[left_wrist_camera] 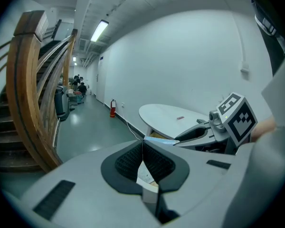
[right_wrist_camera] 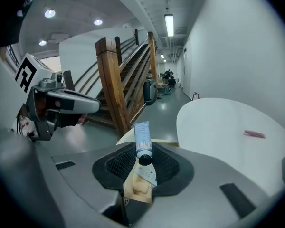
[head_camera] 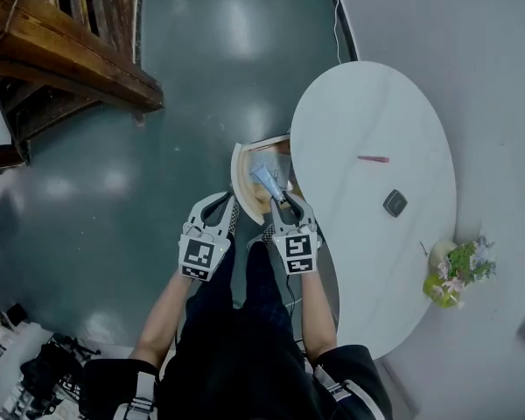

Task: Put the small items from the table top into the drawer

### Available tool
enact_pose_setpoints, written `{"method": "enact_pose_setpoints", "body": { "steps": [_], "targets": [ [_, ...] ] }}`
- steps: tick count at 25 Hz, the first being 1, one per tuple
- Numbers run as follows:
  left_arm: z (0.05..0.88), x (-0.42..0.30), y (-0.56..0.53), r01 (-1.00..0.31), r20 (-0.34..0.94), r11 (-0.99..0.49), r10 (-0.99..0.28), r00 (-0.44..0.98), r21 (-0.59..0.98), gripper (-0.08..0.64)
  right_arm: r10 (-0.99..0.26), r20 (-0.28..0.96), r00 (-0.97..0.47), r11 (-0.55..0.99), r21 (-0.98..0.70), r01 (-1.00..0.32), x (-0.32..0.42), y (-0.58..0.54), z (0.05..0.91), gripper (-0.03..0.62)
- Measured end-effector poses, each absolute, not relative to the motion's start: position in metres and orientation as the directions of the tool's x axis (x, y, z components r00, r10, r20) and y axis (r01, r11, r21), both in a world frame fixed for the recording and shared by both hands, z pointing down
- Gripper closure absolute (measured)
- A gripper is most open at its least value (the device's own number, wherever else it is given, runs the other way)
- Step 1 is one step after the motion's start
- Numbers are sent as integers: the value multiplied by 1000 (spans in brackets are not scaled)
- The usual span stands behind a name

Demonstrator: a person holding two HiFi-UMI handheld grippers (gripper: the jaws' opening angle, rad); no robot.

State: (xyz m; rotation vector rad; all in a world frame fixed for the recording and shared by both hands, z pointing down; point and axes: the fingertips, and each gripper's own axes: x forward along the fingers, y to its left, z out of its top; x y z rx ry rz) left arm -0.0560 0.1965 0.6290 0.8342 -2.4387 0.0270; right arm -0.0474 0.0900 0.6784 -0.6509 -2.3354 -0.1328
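A white oval table has an open drawer pulled out of its left edge, with papers inside. My right gripper hangs over the drawer, shut on a pale blue tube whose black cap sits between the pads. In the right gripper view the tube sticks forward from the right gripper. Just left of the drawer, my left gripper holds nothing, and in its own view the left gripper has its pads together. A pink item and a dark square item lie on the table.
A pot of flowers stands at the table's near right end. A wooden staircase rises at the upper left over the grey-green floor. A cable runs along the wall behind the table. The person's legs are below the grippers.
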Motion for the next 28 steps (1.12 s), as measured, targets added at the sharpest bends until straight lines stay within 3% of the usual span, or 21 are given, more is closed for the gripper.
{"method": "enact_pose_setpoints", "body": {
  "steps": [13,28],
  "targets": [
    [694,-53,203,-547,554,813,-554,-622,199,540,420,720,-553,853,-105,511,-41,100,752,469],
    [690,-58,205,-549,554,811,-557,-618,204,540,398,786,-473,838,-101,536,-64,110,811,468]
  ]
}}
